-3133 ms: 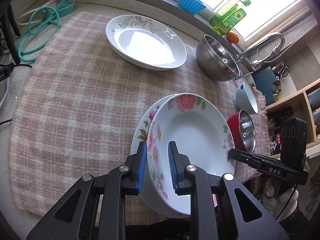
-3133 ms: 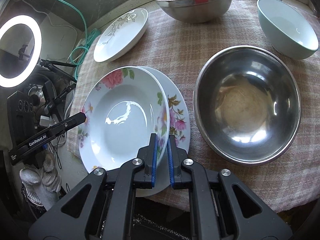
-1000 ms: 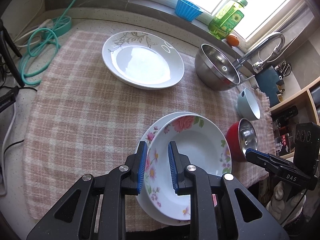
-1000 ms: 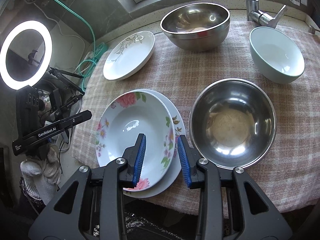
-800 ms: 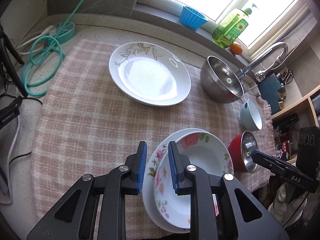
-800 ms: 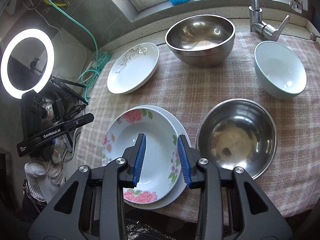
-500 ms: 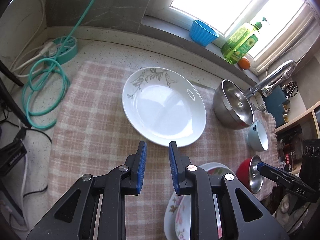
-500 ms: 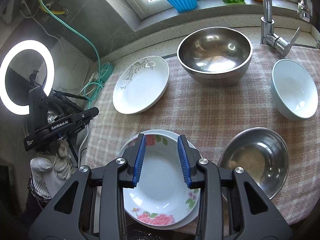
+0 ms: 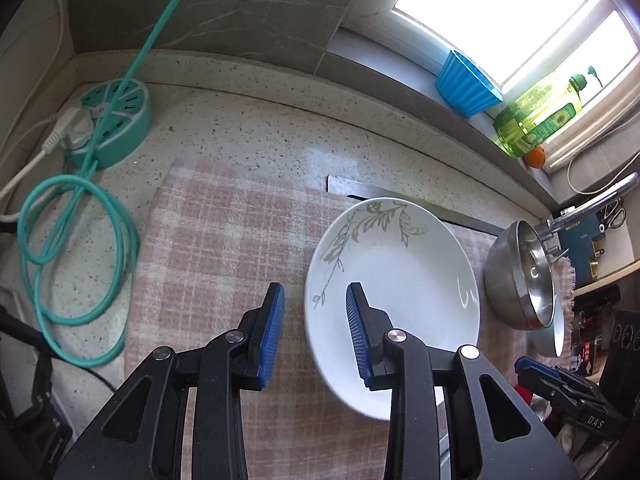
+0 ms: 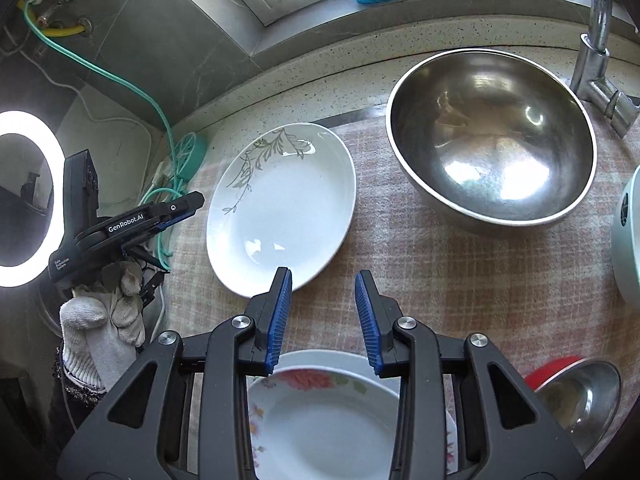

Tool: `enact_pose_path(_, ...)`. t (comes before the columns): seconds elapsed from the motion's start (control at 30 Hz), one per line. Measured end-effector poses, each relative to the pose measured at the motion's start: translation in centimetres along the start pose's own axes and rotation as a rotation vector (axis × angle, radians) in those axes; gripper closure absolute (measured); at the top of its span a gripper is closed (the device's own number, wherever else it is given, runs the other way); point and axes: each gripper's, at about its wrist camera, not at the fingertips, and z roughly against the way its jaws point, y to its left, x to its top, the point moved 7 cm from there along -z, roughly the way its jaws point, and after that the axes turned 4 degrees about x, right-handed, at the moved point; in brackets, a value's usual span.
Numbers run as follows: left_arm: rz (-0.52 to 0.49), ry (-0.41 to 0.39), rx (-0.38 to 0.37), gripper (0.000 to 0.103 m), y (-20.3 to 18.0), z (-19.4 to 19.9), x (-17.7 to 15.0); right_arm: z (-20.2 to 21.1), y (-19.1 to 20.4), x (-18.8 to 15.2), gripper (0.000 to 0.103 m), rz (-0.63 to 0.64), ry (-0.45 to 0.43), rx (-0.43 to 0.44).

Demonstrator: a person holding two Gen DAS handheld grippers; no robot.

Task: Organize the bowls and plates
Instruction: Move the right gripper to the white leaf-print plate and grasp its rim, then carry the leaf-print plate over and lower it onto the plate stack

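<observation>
In the left wrist view, the left claw (image 9: 315, 330) is spread wide and holds nothing, its fingers straddling the near-left rim of the leaf-patterned plate (image 9: 394, 276) on the checked cloth (image 9: 216, 248). In the right wrist view, the right claw (image 10: 323, 316) gapes empty over the cloth just right of that plate, with the stacked floral plates (image 10: 320, 416) beneath it.

Bare checked cloth (image 9: 224, 240) left of leaf-pattern plate (image 9: 394, 280) = free approach. Right side tight: big steel bowl (image 10: 492, 136) just beside plate, faucet (image 10: 596, 40) behind it.

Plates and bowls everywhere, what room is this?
Most likely a home kitchen: a faucet stands over the counter, a dish soap bottle sits on the windowsill, and a steel bowl rests nearby.
</observation>
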Motion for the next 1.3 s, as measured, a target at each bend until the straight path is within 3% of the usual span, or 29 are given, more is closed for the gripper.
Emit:
enact_pose_path(0.4,0.005,0.059,-0.009,0.073,-0.1,-3.5,1.3,-4.0,-1.5,2.7,0.070,-0.066,0.021,-0.029)
enact_pose_path(0.47,-0.001,0.065,-0.016,0.073,-0.2,-3.8,1.3,-4.6,-1.3,2.9,0.080,-0.059,0.031,-0.032)
enact_pose_path(0.63,-0.031,0.079,-0.021,0.089,-0.9,-4.4,1.1,-6.2,-1.2,3.4,0.086,-0.046,0.060,-0.055)
enact_pose_path(0.77,-0.033,0.078,-0.025,0.090,-1.0,-4.6,1.1,-6.9,-1.6,3.6,0.093,-0.058,0.070,-0.058)
enact_pose_path(1.3,-0.035,0.039,-0.009,0.090,-1.3,-2.5,-0.2,-5.0,-0.9,2.6,0.094,-0.033,0.068,-0.044)
